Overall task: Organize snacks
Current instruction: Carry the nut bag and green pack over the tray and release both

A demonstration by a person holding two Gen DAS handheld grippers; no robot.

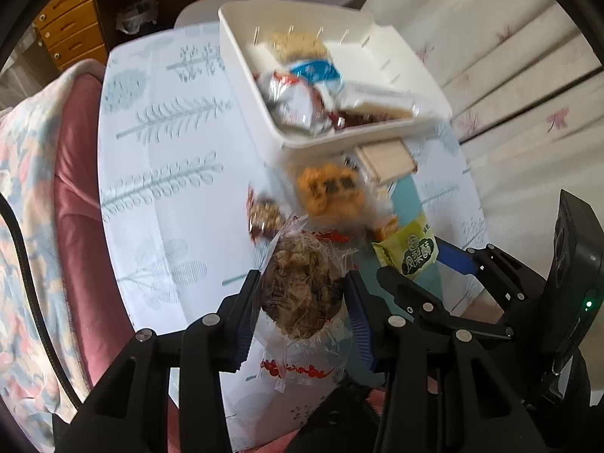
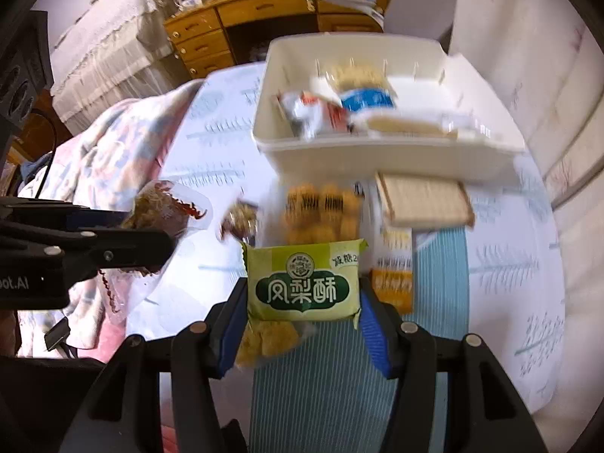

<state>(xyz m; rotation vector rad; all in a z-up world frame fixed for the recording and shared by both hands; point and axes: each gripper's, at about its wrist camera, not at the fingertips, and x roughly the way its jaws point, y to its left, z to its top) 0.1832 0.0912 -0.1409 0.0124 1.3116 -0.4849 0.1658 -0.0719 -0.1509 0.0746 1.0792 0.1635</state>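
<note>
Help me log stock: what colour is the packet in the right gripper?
Light green packet with a dark green label, clearest in the right wrist view.

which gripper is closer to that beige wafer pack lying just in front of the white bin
Right. The right gripper sits just below-left of the wafer pack; the left gripper is farther off to the left.

Left gripper [image 1: 302, 302] frame: black, silver screw heads.
Pads [image 1: 358, 324]: blue, ribbed.
Right gripper [image 2: 302, 305] frame: black, same screws.
Camera housing [image 1: 573, 271]: dark, green light.
</note>
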